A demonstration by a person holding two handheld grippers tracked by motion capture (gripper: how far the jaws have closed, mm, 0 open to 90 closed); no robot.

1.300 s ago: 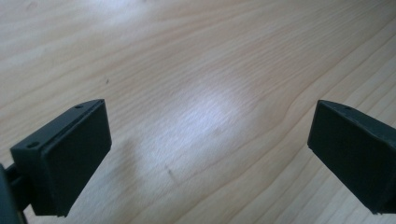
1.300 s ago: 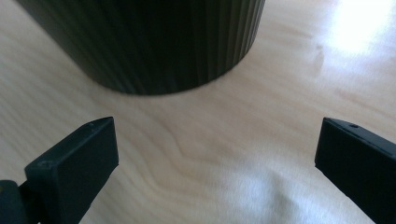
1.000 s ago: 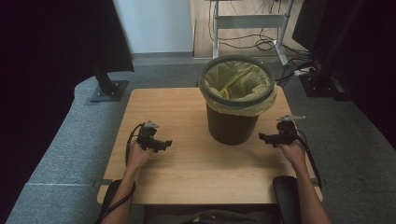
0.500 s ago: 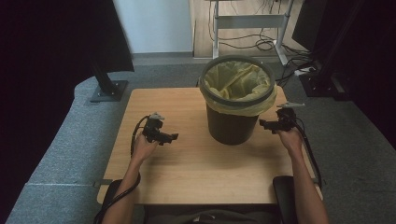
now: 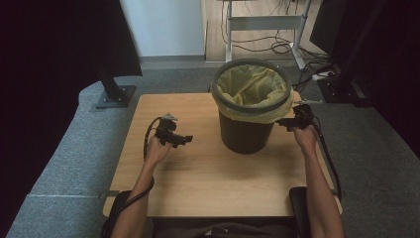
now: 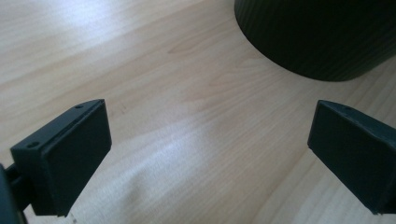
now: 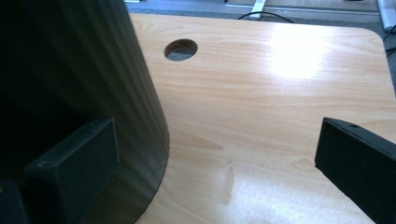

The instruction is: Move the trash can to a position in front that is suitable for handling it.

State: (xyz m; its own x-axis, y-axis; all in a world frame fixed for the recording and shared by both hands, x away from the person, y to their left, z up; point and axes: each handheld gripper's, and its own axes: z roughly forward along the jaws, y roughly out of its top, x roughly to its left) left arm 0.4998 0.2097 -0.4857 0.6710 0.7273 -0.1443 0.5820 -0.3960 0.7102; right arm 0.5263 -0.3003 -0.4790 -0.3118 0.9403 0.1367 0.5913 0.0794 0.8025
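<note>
On the left, our left gripper hovers over bare table, jaws spread wide and holding nothing, pointed toward the bin but well short of it. In the left gripper view the bin's dark wall sits beyond the gap between the jaws, so any squeeze now would close on air.

The bin stands upright at the middle of the table's far half, its yellow liner folded over the rim.

On the right, our right gripper is close beside the bin just under the liner's overhang, its jaws also wide apart and empty. The risk we judge greatest lies here: one side arriving first could shove or tip the bin toward the left. A jaw could also snag the loose liner and drag it off the rim.
</note>
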